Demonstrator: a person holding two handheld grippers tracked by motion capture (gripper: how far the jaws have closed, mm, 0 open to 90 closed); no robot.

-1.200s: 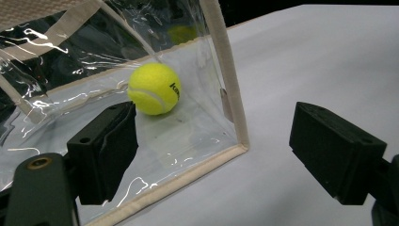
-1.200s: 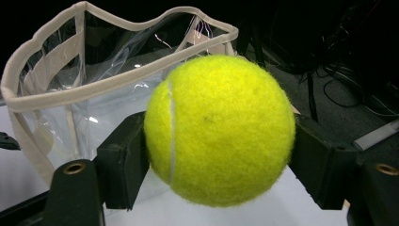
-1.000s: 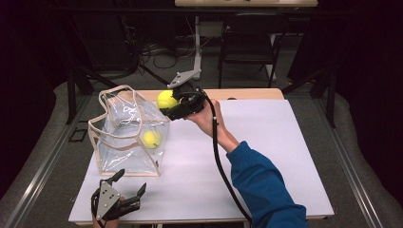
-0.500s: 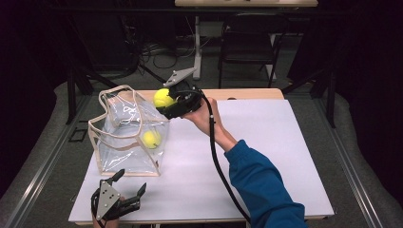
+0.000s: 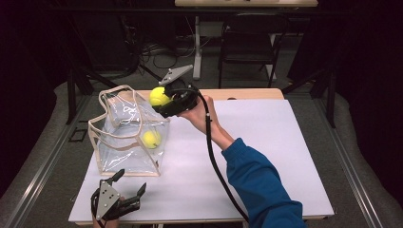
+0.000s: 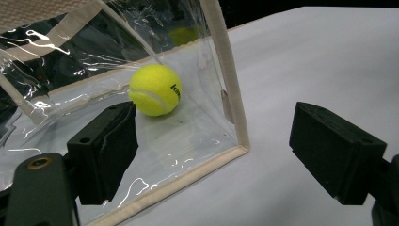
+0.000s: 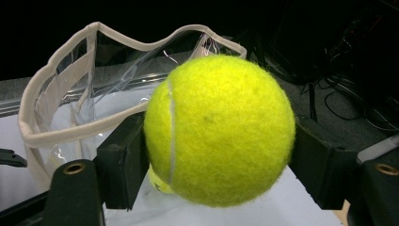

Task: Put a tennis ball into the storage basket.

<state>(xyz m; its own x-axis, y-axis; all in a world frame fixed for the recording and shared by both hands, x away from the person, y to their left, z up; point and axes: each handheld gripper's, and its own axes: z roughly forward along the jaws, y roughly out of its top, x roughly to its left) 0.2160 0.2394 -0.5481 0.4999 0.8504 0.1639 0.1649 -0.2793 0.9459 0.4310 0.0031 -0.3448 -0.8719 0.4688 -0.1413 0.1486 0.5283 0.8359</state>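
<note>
A clear plastic bag [image 5: 124, 135] with beige trim stands open on the white table [image 5: 266, 142] at the left. One yellow tennis ball [image 5: 151, 138] lies inside it, seen through the wall [image 6: 155, 89]. My right gripper [image 5: 161, 99] is shut on a second tennis ball [image 5: 158, 96] [image 7: 219, 129], held above the bag's right rim [image 7: 61, 134]. My left gripper [image 5: 124, 189] rests open near the table's front left corner, in front of the bag, with nothing between its jaws [image 6: 214, 155].
A black cable [image 5: 214, 156] trails from the right gripper along a blue sleeve [image 5: 259, 185]. Beyond the table stand a chair [image 5: 247, 42], a desk leg and floor cables in the dark. Bare table surface stretches to the right of the bag.
My right gripper has carried the tennis ball a little to the left, closer over the bag's opening. The left gripper has stayed still.
</note>
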